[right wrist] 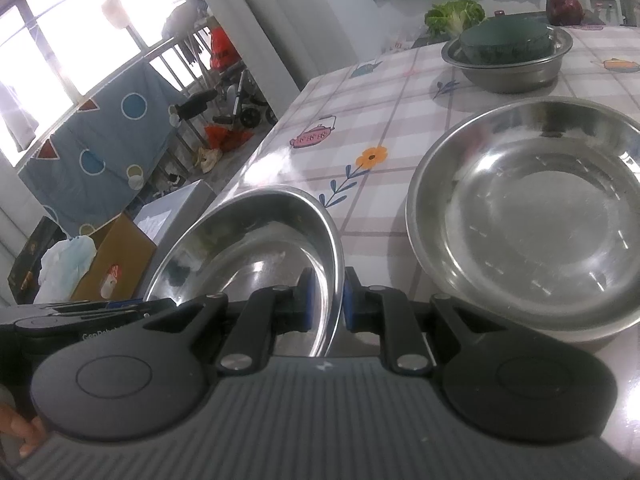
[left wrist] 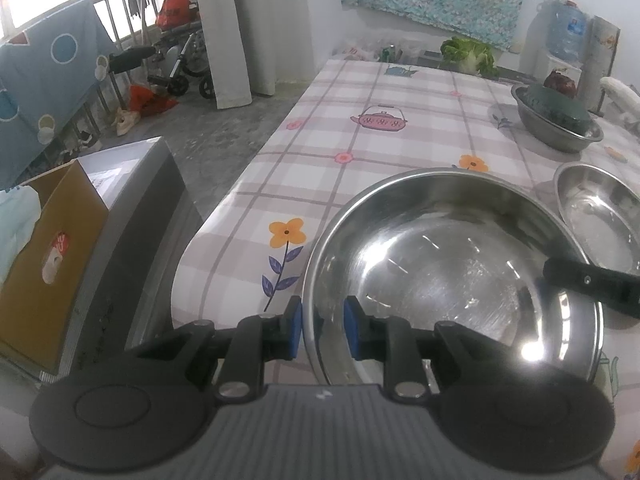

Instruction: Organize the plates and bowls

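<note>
Large steel bowl [left wrist: 452, 264] tilted; second steel bowl [right wrist: 532, 224] beside, flat.

Lived-in home, a dining or kitchen corner: table under a checked oilcloth [left wrist: 400, 92] printed with teapots and flowers, steel basins [right wrist: 532, 216] set out on it, leafy cabbage [left wrist: 468, 54] at the far end, water-dispenser bottle [left wrist: 566, 34] beside it, patterned blanket [left wrist: 44, 76] drying over a window railing, folded stroller [left wrist: 184, 60] parked by the curtain

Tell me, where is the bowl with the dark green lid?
The covered steel bowl sits far back on the checked tablecloth, beyond the two empty steel dishes, beside the leafy cabbage. In the left claw's view it is at upper right.
</note>
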{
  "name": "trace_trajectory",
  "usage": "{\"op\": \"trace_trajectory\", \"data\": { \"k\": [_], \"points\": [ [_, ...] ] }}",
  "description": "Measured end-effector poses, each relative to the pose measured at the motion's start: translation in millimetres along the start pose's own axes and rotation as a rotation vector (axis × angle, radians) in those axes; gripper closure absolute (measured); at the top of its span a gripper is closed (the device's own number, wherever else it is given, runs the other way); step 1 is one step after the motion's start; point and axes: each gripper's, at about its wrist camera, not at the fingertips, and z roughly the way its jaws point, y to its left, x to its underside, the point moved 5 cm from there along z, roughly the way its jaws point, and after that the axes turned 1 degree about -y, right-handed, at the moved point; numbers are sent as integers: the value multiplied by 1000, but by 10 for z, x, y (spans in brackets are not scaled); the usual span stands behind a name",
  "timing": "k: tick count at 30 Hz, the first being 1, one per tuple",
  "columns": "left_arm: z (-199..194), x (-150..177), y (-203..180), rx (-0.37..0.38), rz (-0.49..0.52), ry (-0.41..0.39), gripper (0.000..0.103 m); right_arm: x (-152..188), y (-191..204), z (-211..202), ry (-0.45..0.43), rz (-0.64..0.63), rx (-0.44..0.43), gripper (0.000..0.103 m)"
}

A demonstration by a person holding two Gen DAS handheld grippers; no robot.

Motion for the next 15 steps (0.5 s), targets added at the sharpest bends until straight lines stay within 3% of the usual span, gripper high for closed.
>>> {"op": "trace_trajectory", "data": {
  "k": [15],
  "points": [
    [-42, -28, -33, 3, 5, -5, 80, -8, -35, -64, -13, 16, 1, 88]
  ]
}}
